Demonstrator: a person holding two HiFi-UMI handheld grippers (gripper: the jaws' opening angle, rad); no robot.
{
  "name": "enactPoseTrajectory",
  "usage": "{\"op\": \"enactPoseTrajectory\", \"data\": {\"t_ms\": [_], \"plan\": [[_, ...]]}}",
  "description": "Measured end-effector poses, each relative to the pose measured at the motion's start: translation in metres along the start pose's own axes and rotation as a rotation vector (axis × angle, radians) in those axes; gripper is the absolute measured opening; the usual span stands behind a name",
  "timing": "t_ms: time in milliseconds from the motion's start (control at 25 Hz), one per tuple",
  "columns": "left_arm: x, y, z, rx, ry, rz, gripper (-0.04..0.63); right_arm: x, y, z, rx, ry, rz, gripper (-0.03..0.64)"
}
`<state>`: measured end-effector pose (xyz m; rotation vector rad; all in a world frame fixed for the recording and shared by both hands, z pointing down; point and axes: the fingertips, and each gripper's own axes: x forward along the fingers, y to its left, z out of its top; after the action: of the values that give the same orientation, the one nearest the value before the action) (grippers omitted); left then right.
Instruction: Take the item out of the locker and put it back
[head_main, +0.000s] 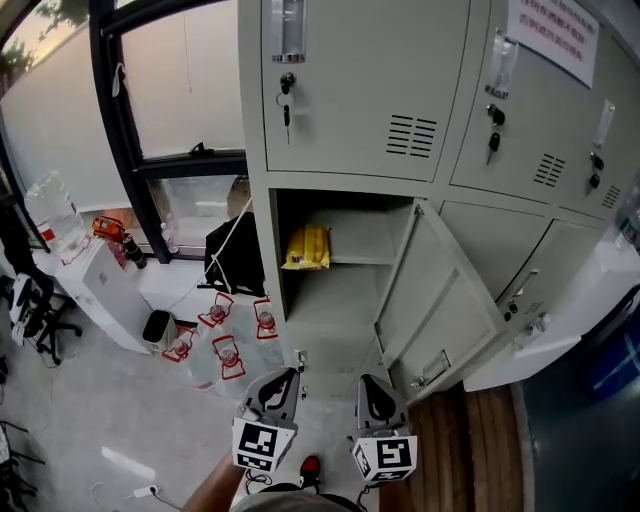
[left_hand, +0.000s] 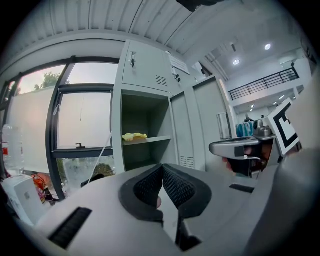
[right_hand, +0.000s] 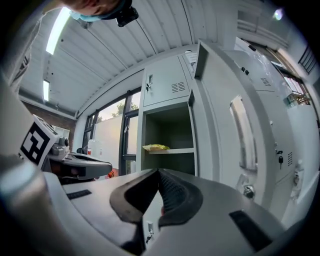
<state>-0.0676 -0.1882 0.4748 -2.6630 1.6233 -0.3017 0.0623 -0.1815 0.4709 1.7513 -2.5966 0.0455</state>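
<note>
Reach step, I'd say, not yet at the locker (head_main: 258, 240): its door (head_main: 440, 300) stands open at centre frame, and the yellow item (head_main: 306, 248) lies on the shelf (head_main: 365, 258) inside, left end, well apart from both grippers. The left gripper (head_main: 283, 378) and right gripper (head_main: 372, 384) sit side by side at bottom centre, each with its fingers pressed together and nothing between them. The next move likely calls for bringing one gripper in level with the shelf, spreading its fingers, then pinching the item while keeping off the door edge at right.
</note>
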Motion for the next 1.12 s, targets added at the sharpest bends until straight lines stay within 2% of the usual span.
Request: {"op": "enactPoseTrajectory", "data": {"t_ms": [200,400,640,800,880,1120], "plan": [[0.029,0.021,0.002,0.014,-0.005,-0.002,0.023,0.037,-0.006,0.002,-0.009,-0.006,-0.001,0.018],[0.054,0.044,0.018,0.086,-0.043,0.048,0.023,0.057,-0.012,0.002,-0.014,-0.001,-0.004,0.018],[0.079,0.067,0.051,0.296,-0.073,0.124,0.023,0.069,-0.018,0.005,-0.017,-0.006,-0.01,0.018],[0.097,0.07,0.064,0.426,-0.046,0.106,0.028,0.076,-0.023,0.006,-0.015,-0.015,-0.013,0.018],[0.106,0.072,0.07,0.501,-0.031,0.112,0.114,0.08,-0.023,0.007,-0.007,-0.019,-0.012,0.018],[0.131,0.078,0.087,0.671,0.005,0.181,0.19,0.087,-0.019,0.005,0.001,-0.019,0.004,0.018]]}}
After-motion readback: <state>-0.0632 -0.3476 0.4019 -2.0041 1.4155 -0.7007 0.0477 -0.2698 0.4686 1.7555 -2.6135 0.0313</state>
